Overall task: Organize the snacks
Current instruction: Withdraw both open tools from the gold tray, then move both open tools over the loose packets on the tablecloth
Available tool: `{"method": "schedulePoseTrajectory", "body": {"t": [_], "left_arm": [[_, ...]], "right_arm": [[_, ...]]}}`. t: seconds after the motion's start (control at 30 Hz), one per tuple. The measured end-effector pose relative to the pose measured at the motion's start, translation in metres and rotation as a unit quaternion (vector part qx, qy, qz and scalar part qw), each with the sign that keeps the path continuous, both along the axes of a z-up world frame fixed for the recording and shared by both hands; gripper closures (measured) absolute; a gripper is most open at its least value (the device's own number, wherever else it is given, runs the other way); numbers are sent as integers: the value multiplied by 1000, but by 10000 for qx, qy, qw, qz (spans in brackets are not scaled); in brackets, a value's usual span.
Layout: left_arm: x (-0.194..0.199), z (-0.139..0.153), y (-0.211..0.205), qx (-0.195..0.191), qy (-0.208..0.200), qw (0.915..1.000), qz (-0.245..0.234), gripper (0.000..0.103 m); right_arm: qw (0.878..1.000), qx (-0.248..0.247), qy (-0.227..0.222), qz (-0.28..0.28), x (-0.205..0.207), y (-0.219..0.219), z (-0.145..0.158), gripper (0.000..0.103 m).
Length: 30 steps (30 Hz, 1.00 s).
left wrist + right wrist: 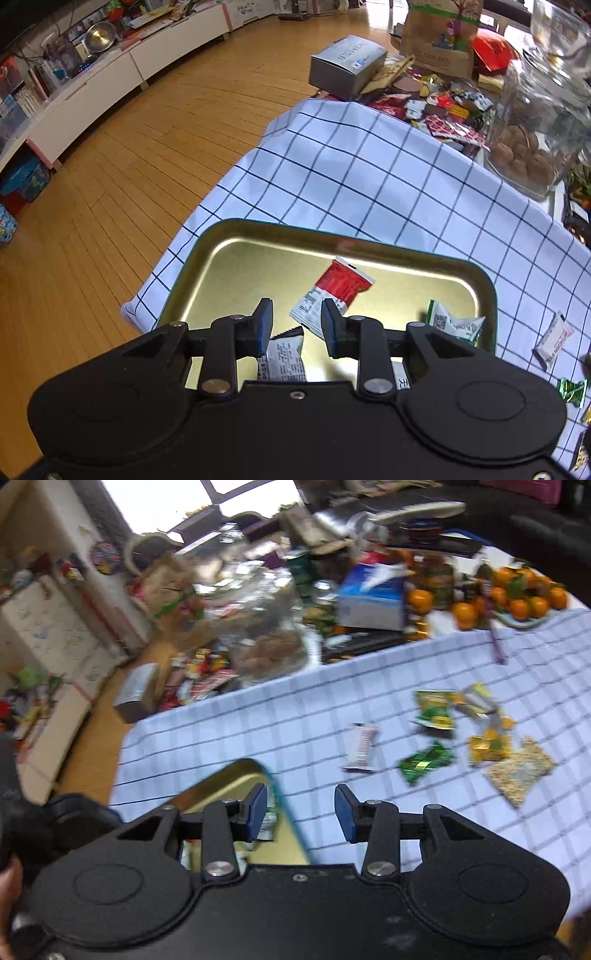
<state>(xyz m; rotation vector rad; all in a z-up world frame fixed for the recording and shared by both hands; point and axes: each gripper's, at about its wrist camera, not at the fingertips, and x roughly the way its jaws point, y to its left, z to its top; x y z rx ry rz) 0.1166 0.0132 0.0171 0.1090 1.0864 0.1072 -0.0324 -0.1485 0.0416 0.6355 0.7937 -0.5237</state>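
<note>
Three snack packets (334,291) in the gold tin tray (258,236) (oranges (517,598) only in right view), both the left gripper (297,325) and right gripper (301,812) apart, empty.

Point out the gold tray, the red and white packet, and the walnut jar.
Gold tray (236,258): left wrist view, bare floor.
Red and white packet (332,291): left wrist view, middle.
Walnut jar (532,122): left wrist view, glass wall.

Each camera sits just behind its own fingers, looking steeply down and forward. The left view hangs close over the tin (207,254); the right, blurred, faces the cloth (280,716) ahead. Both share tin and cloth.
</note>
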Motion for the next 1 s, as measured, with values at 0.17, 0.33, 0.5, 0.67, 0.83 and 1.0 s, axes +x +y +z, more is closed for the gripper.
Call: {"method": "schedulePoseTrajectory", "body": {"t": [0.17,0.33,0.5,0.67,0.83,1.0], "left_arm": [[-22,7,-27,339,-108,9982,-493,65],[-61,39,-60,746,79,9927,-941,58],[-112,81,-87,-134,874,9822,-1655,58],[-155,127,-108,-899,1284,9593,-2349,58],[-175,165,-121,-946,976,9547,-2646,58],[-184,186,-130,-1014,724,9503,-2853,58]], "right_arm": [[9994,113,-55,-318,-19,-26,21,56],[9965,-278,426,-663,-33,-56,5,52],[9870,18,863,-1353,-56,-105,-32,52],[9749,208,1098,-1926,-81,-145,-56,52],[9649,426,1160,-2316,-96,-172,-73,52],[9655,560,975,-2351,-96,-185,-80,52]]}}
